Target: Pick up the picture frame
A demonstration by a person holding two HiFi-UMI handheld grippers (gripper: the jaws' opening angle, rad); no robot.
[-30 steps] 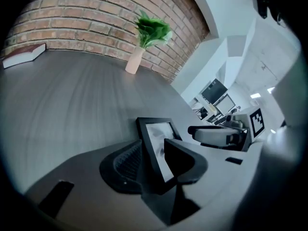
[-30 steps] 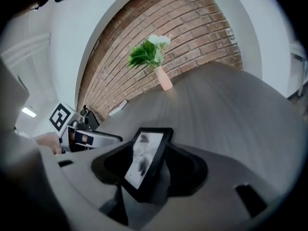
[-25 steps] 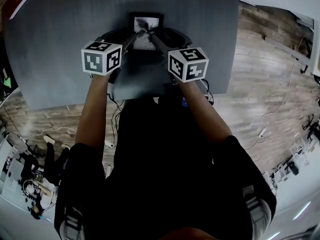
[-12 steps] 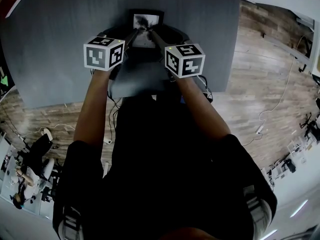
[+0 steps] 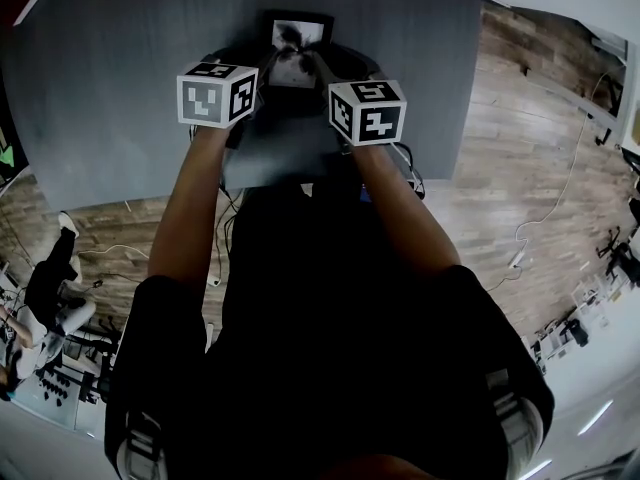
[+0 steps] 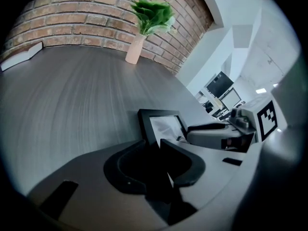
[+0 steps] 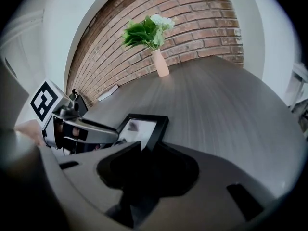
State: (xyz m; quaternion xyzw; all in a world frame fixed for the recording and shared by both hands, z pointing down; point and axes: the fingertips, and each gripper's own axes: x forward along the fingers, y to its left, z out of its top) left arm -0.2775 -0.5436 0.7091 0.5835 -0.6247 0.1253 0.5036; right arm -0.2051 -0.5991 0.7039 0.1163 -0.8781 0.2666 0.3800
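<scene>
Lifting comes next, so I'd raise both ends together and level: the right hand-held gripper point(image 7: 148, 148) has just been closing onto the right edge of the picture frame point(image 5: 297, 43), which lies on the counter point(image 5: 120, 88), and the left hand-held gripper point(image 6: 150, 141) looks pinched on its left edge.

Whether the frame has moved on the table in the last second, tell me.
No. The frame lies as far from the table's near edge as before.
</scene>
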